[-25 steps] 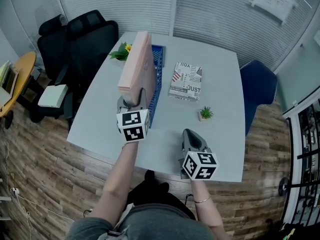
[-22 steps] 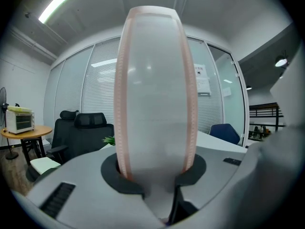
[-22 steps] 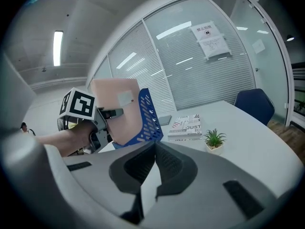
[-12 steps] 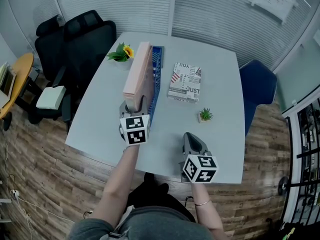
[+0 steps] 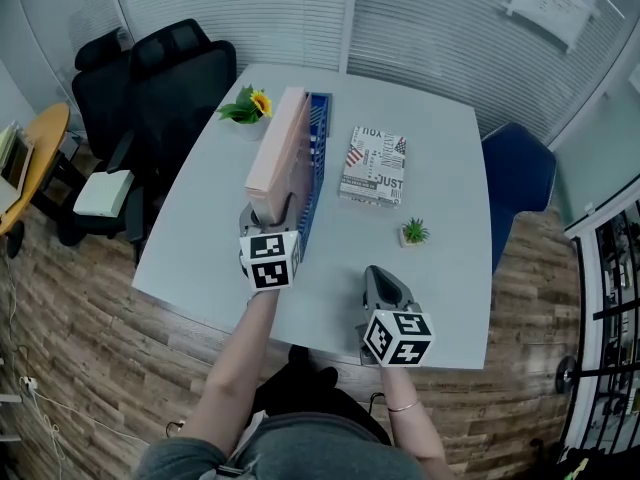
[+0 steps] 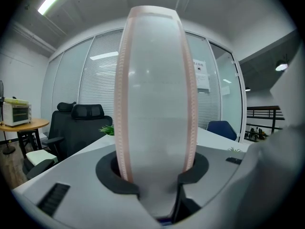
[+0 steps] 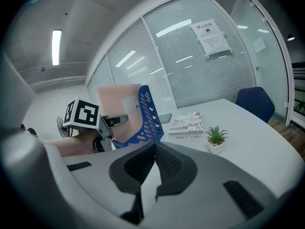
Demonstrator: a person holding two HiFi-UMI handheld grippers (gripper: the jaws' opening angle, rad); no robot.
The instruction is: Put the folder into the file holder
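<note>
The pink folder point(image 5: 280, 148) stands on edge in the blue file holder point(image 5: 316, 158) on the left half of the white table point(image 5: 440, 158). My left gripper point(image 5: 268, 211) is at the folder's near end. In the left gripper view the folder's spine point(image 6: 155, 104) fills the space between the jaws, which are opening, with a dark gap at the left pad. My right gripper point(image 5: 381, 280) hovers over the table's near edge, shut and empty. The right gripper view shows its pads met point(image 7: 154, 149), with the folder point(image 7: 121, 109) and holder point(image 7: 148, 113) ahead to the left.
A printed book point(image 5: 372, 163) lies right of the holder, with a small potted plant point(image 5: 413, 232) nearer me. A sunflower plant point(image 5: 248, 105) stands at the far left corner. Black office chairs point(image 5: 160, 78) are left of the table, a blue chair point(image 5: 515, 173) right.
The folder has come down from a raised position and now stands lower in the holder. The left gripper came down with it. The right gripper has barely moved.
</note>
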